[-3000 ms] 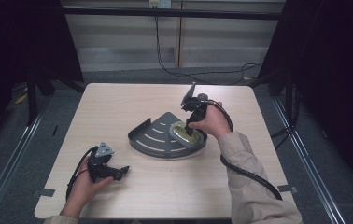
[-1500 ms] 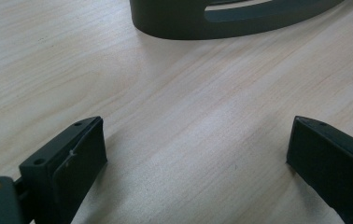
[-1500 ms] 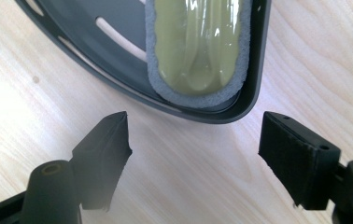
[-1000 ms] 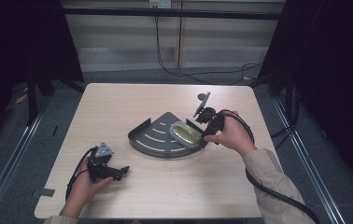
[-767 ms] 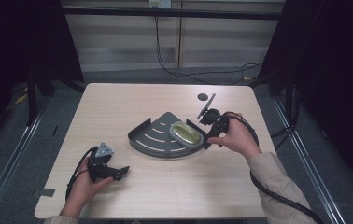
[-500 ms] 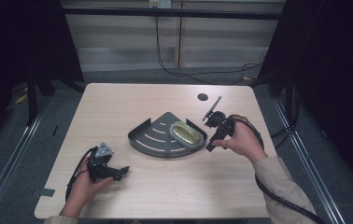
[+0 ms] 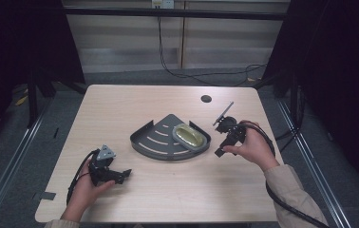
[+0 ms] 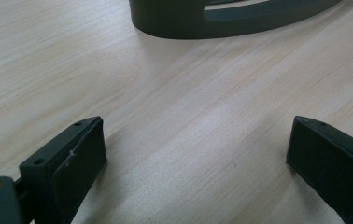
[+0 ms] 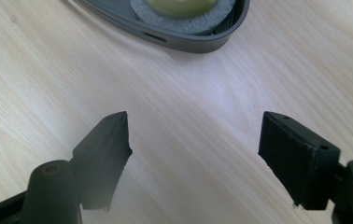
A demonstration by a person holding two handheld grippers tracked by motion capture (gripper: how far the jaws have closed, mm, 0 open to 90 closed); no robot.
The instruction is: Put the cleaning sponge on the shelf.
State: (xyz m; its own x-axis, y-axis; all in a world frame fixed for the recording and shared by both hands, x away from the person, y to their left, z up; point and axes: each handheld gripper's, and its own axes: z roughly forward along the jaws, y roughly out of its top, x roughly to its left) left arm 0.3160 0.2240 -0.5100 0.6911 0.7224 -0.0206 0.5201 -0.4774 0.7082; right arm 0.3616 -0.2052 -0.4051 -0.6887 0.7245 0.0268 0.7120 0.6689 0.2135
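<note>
A dark grey fan-shaped tray (image 7: pixel 151 142) lies at the middle of the table. A yellow-green sponge on a grey pad (image 7: pixel 188 136) rests in its right corner. My right gripper (image 7: pixel 220 137) sits just right of the tray, low over the table, open and empty. Its own view shows the tray's corner wall (image 9: pixel 188 44) and the sponge (image 9: pixel 179 5) beyond the open right gripper (image 9: pixel 198 135). My left gripper (image 7: pixel 123 175) rests near the front left, open and empty. In its view, the left gripper (image 8: pixel 195 149) faces the tray's curved slotted wall (image 8: pixel 179 23).
A round hole (image 7: pixel 206 99) sits in the tabletop at the back right. Black cables trail from both grippers, one looping by the right edge (image 7: pixel 268 137). Bare wood lies around the tray. Metal rails (image 7: pixel 21 142) flank the table.
My right gripper has drawn back from over the sponge in the tray to the tray's right side, with its jaws open. The sponge stays in the tray. The left gripper has not moved.
</note>
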